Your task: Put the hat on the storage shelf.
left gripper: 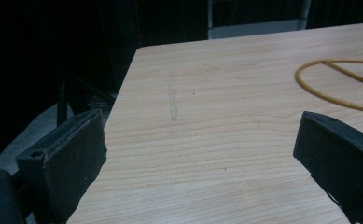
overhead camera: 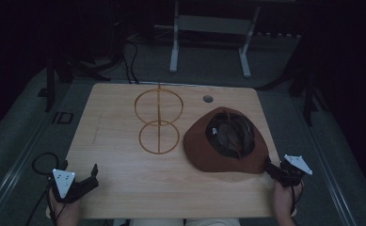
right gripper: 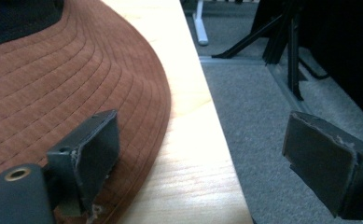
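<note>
A brown brimmed hat [overhead camera: 200, 147] lies crown-down on the right side of the wooden table [overhead camera: 124, 188], its dark lining facing up. A yellow wire frame [overhead camera: 158, 123] with two rings on a rod rests at the table's middle. My right gripper [overhead camera: 274, 168] is open at the hat's near right brim. In the right gripper view the gripper [right gripper: 205, 130] has one jaw over the brim of the hat [right gripper: 53, 79] and the other past the table edge. My left gripper [overhead camera: 79, 172] is open at the near left corner, and between its jaws [left gripper: 202, 135] is bare wood.
A round cable hole [overhead camera: 208, 99] sits near the table's far edge. The wire ring [left gripper: 297, 77] lies ahead and to the right of the left gripper. Grey carpet floor [right gripper: 263, 93] surrounds the table, with white desk legs [overhead camera: 173, 47] behind.
</note>
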Motion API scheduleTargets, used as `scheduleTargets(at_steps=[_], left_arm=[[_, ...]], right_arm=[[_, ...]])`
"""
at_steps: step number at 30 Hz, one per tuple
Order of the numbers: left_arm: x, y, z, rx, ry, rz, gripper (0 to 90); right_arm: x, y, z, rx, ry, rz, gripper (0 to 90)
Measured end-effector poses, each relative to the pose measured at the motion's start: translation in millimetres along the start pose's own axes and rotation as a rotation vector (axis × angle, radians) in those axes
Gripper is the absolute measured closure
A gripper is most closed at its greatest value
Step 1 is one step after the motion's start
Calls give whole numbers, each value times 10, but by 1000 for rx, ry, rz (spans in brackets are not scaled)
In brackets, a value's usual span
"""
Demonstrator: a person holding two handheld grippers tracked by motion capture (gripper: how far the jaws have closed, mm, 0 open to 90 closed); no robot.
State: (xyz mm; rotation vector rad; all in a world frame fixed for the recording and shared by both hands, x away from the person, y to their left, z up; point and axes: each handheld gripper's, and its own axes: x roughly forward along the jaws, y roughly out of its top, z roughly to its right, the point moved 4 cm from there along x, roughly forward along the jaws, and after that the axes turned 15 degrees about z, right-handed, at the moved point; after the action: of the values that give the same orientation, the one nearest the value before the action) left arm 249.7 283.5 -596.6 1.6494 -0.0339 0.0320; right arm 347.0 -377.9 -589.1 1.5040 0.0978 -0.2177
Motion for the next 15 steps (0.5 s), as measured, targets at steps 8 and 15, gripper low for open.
scheduleTargets(at_steps=[8, 15], left_arm=[[3, -6, -2, -13, -4, -4, 31], [5, -8, 21, 2, -15, -16, 31]], right_arm=[[8, -2, 0, 5, 7, -8, 108], [9, -3, 0, 4, 13, -8, 125]])
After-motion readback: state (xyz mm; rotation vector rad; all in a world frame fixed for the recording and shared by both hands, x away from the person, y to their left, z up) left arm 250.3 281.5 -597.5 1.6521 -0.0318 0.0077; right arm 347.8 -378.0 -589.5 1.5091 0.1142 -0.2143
